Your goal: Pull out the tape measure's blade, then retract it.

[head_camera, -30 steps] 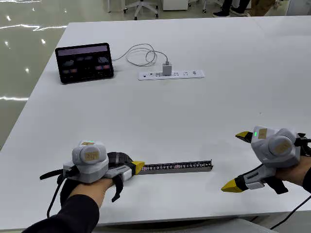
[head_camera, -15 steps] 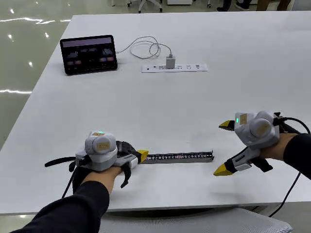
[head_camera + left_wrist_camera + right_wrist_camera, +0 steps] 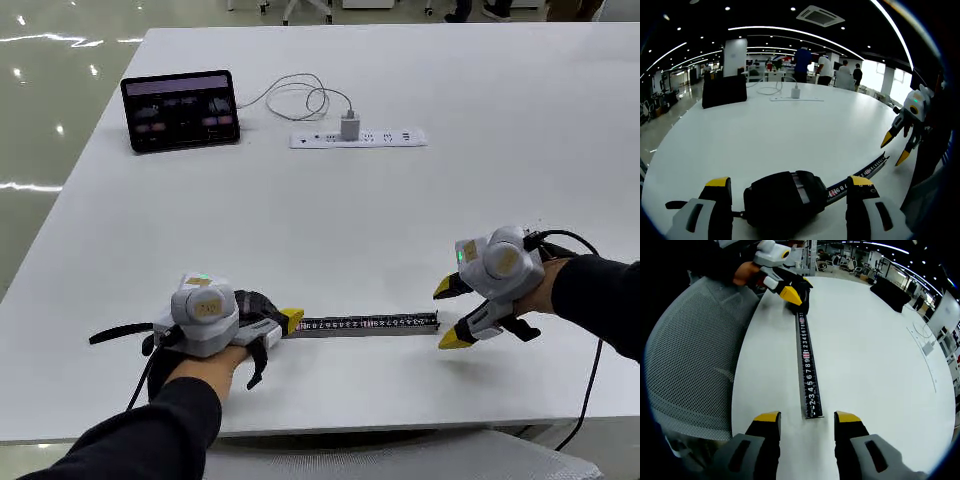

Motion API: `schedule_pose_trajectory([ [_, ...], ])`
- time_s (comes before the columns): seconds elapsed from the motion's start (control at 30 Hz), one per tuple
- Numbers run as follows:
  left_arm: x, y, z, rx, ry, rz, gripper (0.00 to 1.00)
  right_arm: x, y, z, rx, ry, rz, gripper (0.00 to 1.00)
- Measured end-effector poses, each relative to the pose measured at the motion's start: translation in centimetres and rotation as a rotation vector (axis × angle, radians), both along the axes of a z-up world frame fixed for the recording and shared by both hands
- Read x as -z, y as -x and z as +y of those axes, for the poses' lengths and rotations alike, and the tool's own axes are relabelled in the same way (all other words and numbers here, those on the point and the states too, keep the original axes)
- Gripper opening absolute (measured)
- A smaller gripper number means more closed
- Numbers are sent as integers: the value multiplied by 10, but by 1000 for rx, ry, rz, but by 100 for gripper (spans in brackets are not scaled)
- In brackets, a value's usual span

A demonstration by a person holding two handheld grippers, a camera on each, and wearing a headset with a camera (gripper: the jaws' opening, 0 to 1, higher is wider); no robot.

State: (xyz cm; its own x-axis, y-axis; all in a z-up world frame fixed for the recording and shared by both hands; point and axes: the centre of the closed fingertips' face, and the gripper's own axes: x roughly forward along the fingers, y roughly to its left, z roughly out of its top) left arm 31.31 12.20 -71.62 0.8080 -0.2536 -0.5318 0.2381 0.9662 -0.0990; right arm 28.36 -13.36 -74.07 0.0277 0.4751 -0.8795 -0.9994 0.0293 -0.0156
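Observation:
The black tape measure case (image 3: 257, 306) (image 3: 785, 197) lies on the white table (image 3: 400, 220), with my left gripper (image 3: 272, 322) (image 3: 788, 182) shut around it. Its blade (image 3: 365, 323) (image 3: 806, 360) stretches flat to the right, numbers up. The blade's end hook (image 3: 813, 413) sits just between the yellow fingertips of my right gripper (image 3: 447, 314) (image 3: 807, 416), which is open and not touching it. In the left gripper view the right gripper (image 3: 893, 151) hovers at the blade's far end. The right gripper view shows the left gripper (image 3: 782, 287) at the far end of the blade.
A dark tablet (image 3: 180, 108) stands at the back left. A white power strip (image 3: 358, 138) with a charger and coiled cable lies behind the middle. The table's near edge runs just below both hands. A grey mesh chair (image 3: 690, 355) sits beside it.
My right gripper has moved left and down to the blade's end, which now lies between its open tips. The left gripper and the tape measure have stayed put; the head camera shifted.

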Motion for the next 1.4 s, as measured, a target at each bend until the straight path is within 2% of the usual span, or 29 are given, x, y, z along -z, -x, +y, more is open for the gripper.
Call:
schedule_pose_trajectory([
  [0.17,0,0,1,-3,4,2,90,9,-5,0,-19,22,25,30],
  [0.23,1,0,1,-6,2,6,90,12,-3,0,-31,37,42,24],
  [0.3,2,1,1,-5,-1,11,89,16,-4,0,-34,49,40,24],
  [0.5,0,-1,2,-13,4,4,88,19,-6,3,-37,52,35,17],
  [0.67,2,0,3,-23,8,18,88,19,-6,2,-25,55,43,12],
  [0.87,3,0,1,-21,16,26,84,19,-3,3,-16,57,38,12],
  [1.0,4,1,-1,-16,21,37,77,20,-3,3,-16,78,23,12],
  [1.13,5,1,-2,-21,19,41,74,20,-3,4,-4,97,14,11],
  [1.27,7,1,3,-41,-3,51,69,20,-4,3,9,95,23,11],
  [1.4,8,1,5,-55,5,61,66,21,-5,4,31,100,33,11],
])
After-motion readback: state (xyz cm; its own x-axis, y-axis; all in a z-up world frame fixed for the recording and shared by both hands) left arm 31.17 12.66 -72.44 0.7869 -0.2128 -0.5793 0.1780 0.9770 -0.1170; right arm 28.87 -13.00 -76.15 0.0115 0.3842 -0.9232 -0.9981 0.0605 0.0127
